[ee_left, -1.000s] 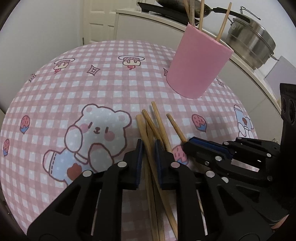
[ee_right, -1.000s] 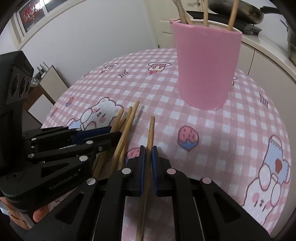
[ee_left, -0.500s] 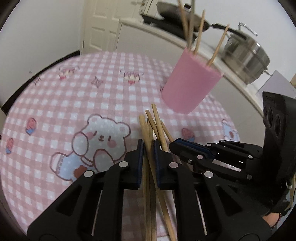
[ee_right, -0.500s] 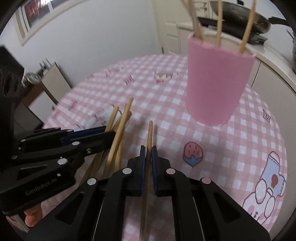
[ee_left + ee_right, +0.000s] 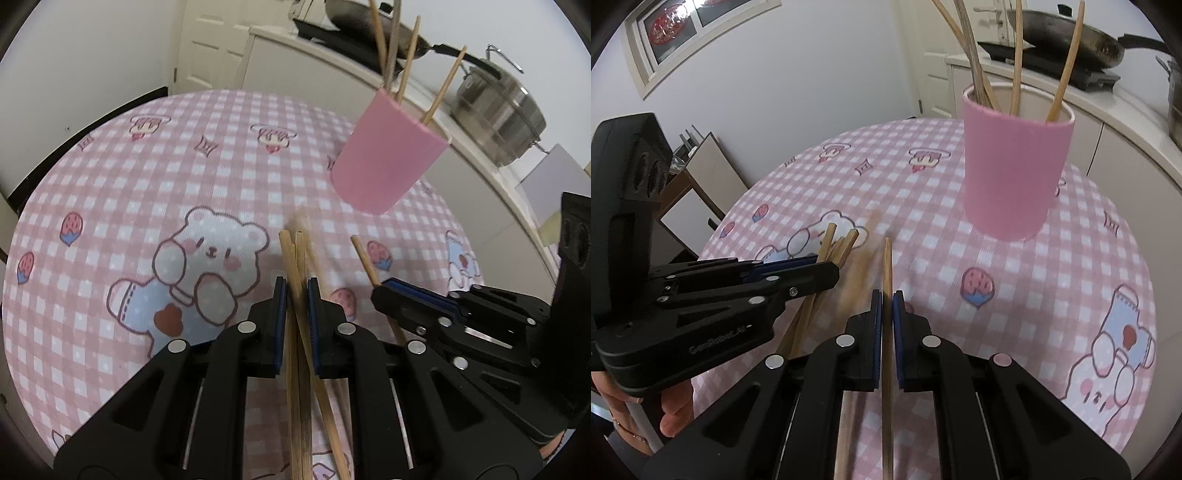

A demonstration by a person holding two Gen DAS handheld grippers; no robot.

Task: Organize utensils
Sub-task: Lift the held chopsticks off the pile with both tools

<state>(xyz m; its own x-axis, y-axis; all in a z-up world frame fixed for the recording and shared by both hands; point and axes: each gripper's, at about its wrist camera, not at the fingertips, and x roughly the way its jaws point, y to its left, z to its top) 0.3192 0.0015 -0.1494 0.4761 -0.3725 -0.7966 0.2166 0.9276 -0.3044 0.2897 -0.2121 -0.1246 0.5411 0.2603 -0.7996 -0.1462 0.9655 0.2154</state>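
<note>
The right tongs (image 5: 887, 295) pinch one chopstick (image 5: 887, 266) and the left tongs (image 5: 296, 286) clamp a crossed bundle of chopsticks (image 5: 295, 258), all short of the pink cup (image 5: 1015, 166) toward the counter's far edge; the loosely crossed bundle may splay and drop a stick, or tip the cup.

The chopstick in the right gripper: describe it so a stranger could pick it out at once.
Start at the pink cup on the pink checked tablecloth. Nearer the camera, the right gripper is shut on one wooden chopstick pointing roughly toward the cup. It is alone, while the bundle of chopsticks beside it sits in the left gripper.
</note>
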